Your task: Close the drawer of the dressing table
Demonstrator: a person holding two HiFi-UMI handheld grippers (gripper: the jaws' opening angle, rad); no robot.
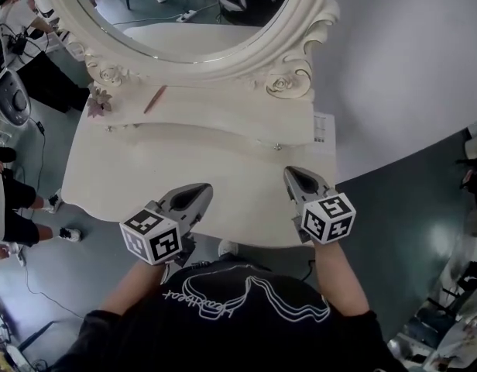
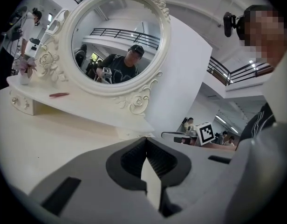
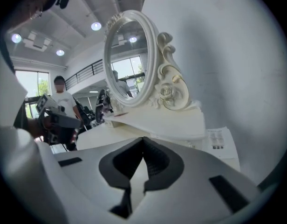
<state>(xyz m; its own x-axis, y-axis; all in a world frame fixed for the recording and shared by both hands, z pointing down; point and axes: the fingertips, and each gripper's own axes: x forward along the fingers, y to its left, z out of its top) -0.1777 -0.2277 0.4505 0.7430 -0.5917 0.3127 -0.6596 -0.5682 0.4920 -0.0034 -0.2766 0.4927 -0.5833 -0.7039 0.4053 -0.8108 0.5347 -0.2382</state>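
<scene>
We stand at the near edge of the dressing table (image 1: 145,178) with a gripper in each hand, both held over that edge and pointing toward the mirror (image 1: 184,14) at the back. The left gripper (image 1: 205,187) is over the near edge left of the middle. Seen from its own camera (image 2: 146,142), its jaws are closed tip to tip with nothing between them. The right gripper (image 1: 289,171) is over the near edge toward the right corner, and its jaws (image 3: 143,141) also meet at the tips and hold nothing. A raised shelf (image 1: 223,118) runs along the back edge under the mirror. The one drawer (image 2: 21,103) we can make out is a small knobbed one under the left end of that shelf, and its front sits flush, pushed in. On the shelf, a red pencil (image 1: 155,99) lies near the left end, just beside a small flower (image 1: 97,101) at the back left corner. A printed paper (image 1: 324,127) lies at the back right corner.
</scene>
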